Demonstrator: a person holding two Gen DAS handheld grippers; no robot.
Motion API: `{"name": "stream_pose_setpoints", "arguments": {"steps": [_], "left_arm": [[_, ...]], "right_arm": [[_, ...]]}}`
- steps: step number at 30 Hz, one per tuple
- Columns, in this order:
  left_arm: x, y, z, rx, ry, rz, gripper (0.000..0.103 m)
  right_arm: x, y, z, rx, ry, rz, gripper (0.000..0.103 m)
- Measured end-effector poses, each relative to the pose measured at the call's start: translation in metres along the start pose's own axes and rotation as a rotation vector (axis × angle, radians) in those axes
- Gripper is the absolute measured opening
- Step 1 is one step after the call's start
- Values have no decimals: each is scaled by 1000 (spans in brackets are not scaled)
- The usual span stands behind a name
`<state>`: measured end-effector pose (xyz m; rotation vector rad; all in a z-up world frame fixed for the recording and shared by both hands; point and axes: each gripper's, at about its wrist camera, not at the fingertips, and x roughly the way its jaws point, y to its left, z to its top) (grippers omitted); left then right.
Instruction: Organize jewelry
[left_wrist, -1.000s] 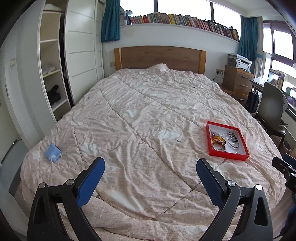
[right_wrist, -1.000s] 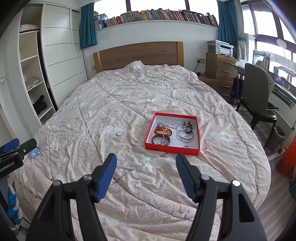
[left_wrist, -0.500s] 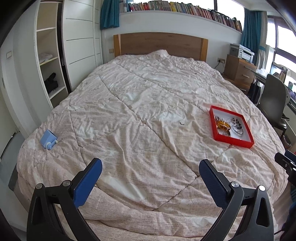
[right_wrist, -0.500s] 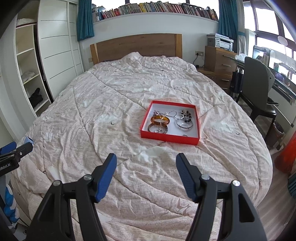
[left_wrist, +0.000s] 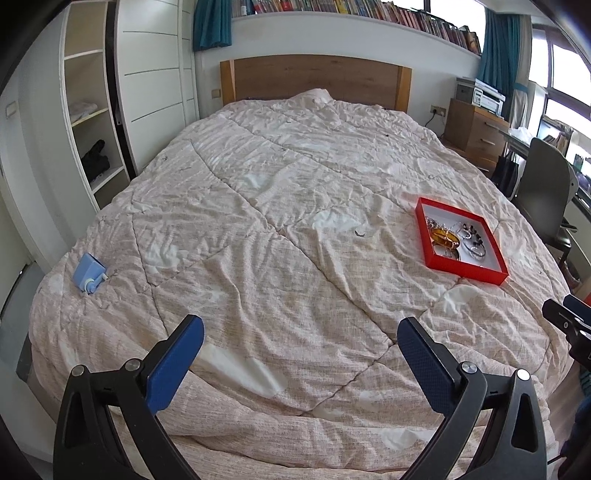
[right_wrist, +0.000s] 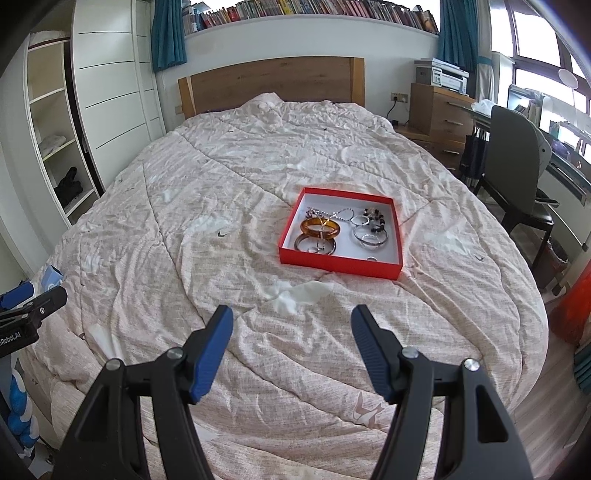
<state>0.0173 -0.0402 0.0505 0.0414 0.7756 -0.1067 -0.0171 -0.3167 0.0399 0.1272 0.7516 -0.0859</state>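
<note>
Bright daylight enters from windows (right_wrist: 535, 33) at two o'clock, blown out white; focus is sharp, shadows soft, and fisheye bending darkens every corner.

Partial white lettering "nRobot.AI" on left gripper (right_wrist: 22, 332) body.

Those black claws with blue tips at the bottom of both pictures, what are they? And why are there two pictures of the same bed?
They are grabbing tools, one in each of a person's hands, each with its own camera. One picture looks past the left gripper, the other past the right gripper. Both are open and hold nothing. On the quilt sits a red tray with jewelry: an orange bangle, silver rings and a chain. A small blue box lies near the bed's left edge.
</note>
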Motion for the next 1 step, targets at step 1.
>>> {"name": "stream_pose_setpoints", "arguments": {"steps": [1], "left_arm": [[1, 0, 0, -3, 3, -2, 103]], "right_arm": [[1, 0, -1, 0, 3, 0, 65]]}}
